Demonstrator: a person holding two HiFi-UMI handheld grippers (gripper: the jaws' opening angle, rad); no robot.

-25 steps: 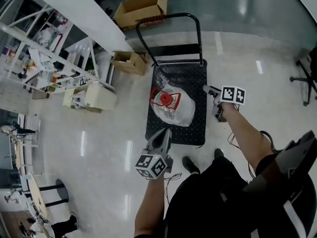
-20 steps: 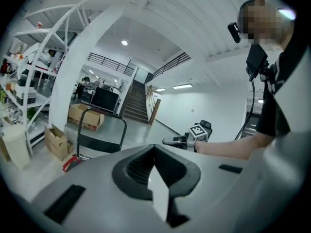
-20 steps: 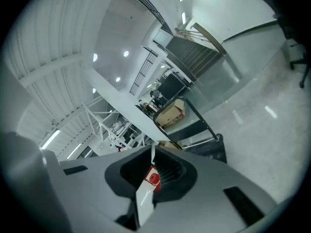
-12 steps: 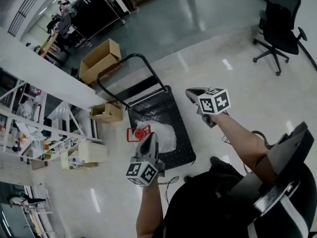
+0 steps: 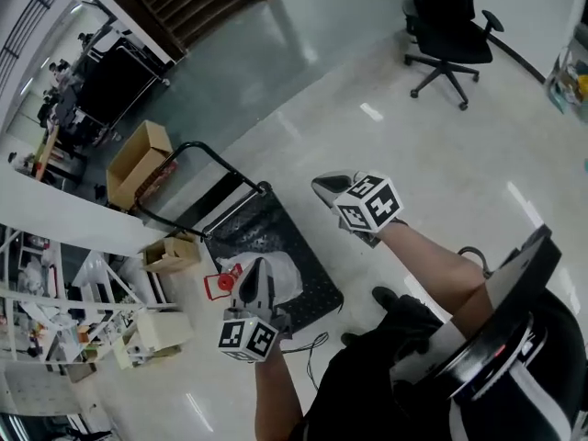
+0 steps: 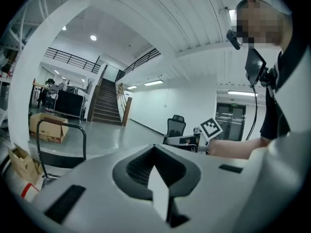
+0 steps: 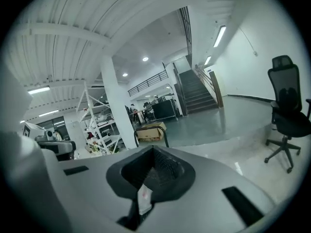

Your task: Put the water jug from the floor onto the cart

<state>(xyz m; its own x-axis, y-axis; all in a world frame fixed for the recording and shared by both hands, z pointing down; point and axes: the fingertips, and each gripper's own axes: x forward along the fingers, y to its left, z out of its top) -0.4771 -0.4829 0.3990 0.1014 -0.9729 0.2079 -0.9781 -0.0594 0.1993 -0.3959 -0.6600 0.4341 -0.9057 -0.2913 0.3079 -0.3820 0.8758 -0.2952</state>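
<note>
**Item: water jug (image 5: 283, 272), clear, red cap (image 5: 223, 284).** It lies on the black deck of the cart (image 5: 241, 232), below the looped push handle, and is no longer on the floor.

**Item: left gripper (image 5: 255, 266).** Its jaws are together with nothing between them. It hangs over the jug in the head view, apparently without touching it.

**Item: right gripper (image 5: 319, 184).** Its jaws are closed and empty. It is held out over bare floor, well apart from the cart.

**Surroundings:** office chair (image 5: 448, 28) on the far floor, an open cardboard box (image 5: 136, 159) beyond the cart handle, a smaller box (image 5: 171, 253) beside the cart.

**Step in hand:** judged complete. The load sits on the deck and both tools are free of it. The next move calls for little more than lowering the grippers, plus perhaps a check that the jug will not roll.

**Change from a second ago:** then both grippers flanked the jug, close to the deck, and the view looked straight down on the cart. Now both grippers are raised and drawn back. The view has swung to take in the chair and the stairs. The jug has kept its place on the cart.
</note>
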